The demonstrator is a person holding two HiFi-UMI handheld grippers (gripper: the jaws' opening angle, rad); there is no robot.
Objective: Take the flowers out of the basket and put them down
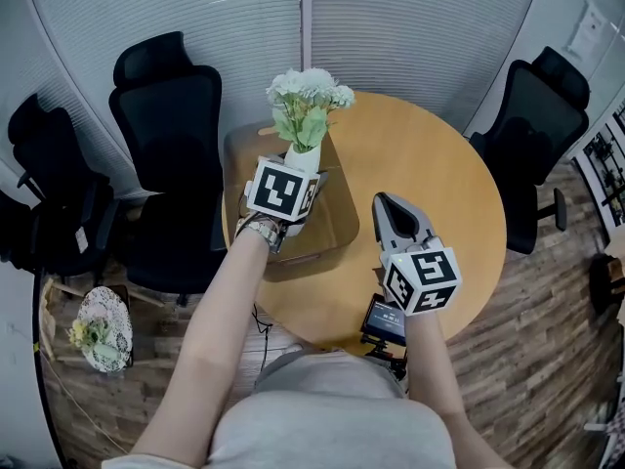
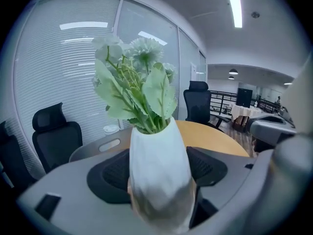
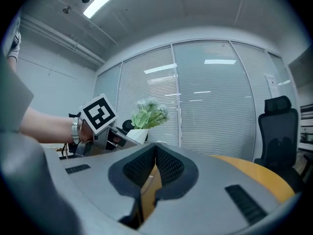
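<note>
A white vase (image 1: 305,157) with pale flowers and green leaves (image 1: 311,91) hangs above the brown basket (image 1: 332,233) on the round wooden table (image 1: 439,164). My left gripper (image 1: 302,170) is shut on the vase's body. In the left gripper view the vase (image 2: 159,175) fills the gap between both dark pads and the flowers (image 2: 137,77) rise above it. My right gripper (image 1: 388,206) hovers over the table to the right of the basket, shut and with nothing in it. Its pads meet in the right gripper view (image 3: 155,155), where the vase (image 3: 138,135) shows at the left.
Black office chairs (image 1: 166,115) stand to the left of the table and another (image 1: 532,125) to its right. A small dark device (image 1: 384,320) lies at the table's near edge. A pale patterned object with flowers (image 1: 103,330) sits on the floor at the left. Blinds cover the glass wall behind.
</note>
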